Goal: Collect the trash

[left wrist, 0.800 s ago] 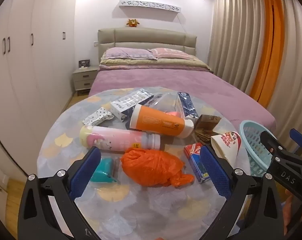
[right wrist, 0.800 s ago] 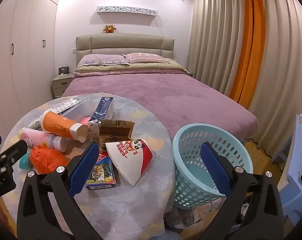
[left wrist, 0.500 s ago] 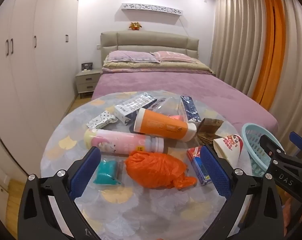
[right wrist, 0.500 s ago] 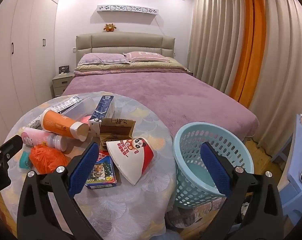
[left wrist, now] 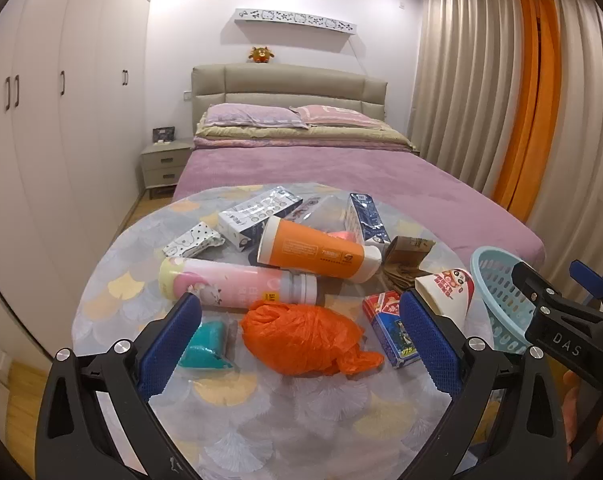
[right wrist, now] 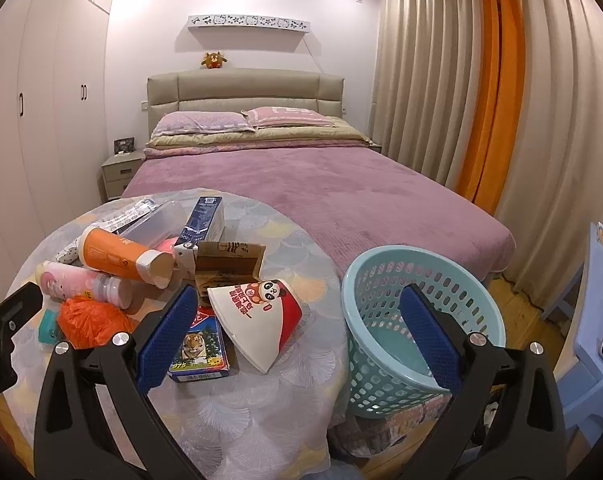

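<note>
The desk (left wrist: 229,432) carries a cover in grey with a white and pale yellow fan-shell pattern. The crumpled bag (left wrist: 301,338) is bright orange. The bottle (left wrist: 237,282) is pink with a yellow-green end and cartoon print. The tube (left wrist: 313,250) is orange with white ends. The paper cup (right wrist: 257,316) is white and red with a panda print. The small box (right wrist: 199,346) is blue and red with a tiger picture. The basket (right wrist: 385,356) is pale turquoise with a slotted wall. The bed (right wrist: 341,192) has a mauve cover. The curtain (right wrist: 429,92) is beige with one orange strip. Each hand-held gripper is black with blue textured pads (left wrist: 425,340).
</note>
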`<state>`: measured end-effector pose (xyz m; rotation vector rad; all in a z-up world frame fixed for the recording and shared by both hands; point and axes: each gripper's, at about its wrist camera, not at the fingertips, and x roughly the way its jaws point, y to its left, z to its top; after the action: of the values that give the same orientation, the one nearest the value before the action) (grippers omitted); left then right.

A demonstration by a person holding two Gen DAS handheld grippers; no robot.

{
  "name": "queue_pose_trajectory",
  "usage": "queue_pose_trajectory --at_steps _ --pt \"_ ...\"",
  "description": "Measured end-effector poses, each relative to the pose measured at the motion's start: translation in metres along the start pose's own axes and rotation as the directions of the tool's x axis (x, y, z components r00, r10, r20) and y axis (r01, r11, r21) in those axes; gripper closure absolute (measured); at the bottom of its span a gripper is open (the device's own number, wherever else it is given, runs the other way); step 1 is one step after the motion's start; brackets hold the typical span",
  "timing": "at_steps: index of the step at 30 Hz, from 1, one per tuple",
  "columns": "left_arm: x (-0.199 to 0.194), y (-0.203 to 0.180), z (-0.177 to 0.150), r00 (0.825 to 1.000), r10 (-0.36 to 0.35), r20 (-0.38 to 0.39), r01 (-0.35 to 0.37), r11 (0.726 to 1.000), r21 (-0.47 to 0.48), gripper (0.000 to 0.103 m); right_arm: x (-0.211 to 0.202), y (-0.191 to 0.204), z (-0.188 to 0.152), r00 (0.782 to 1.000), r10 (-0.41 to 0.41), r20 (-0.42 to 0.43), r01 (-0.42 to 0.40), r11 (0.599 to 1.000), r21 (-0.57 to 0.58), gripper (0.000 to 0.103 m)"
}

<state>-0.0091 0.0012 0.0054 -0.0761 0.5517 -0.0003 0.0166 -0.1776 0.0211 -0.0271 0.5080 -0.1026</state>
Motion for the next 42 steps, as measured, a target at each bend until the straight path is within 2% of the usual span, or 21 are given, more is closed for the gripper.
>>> queue_pose_trajectory --at_steps 42 --pt "0.0039 0.005 -0.0068 1.0 0.01 -0.013 -0.01 1.0 -0.003 0.007 0.0 0.0029 -0.0035 1.0 0.009 -0.013 -0.009 1.0 -0.001 0.007"
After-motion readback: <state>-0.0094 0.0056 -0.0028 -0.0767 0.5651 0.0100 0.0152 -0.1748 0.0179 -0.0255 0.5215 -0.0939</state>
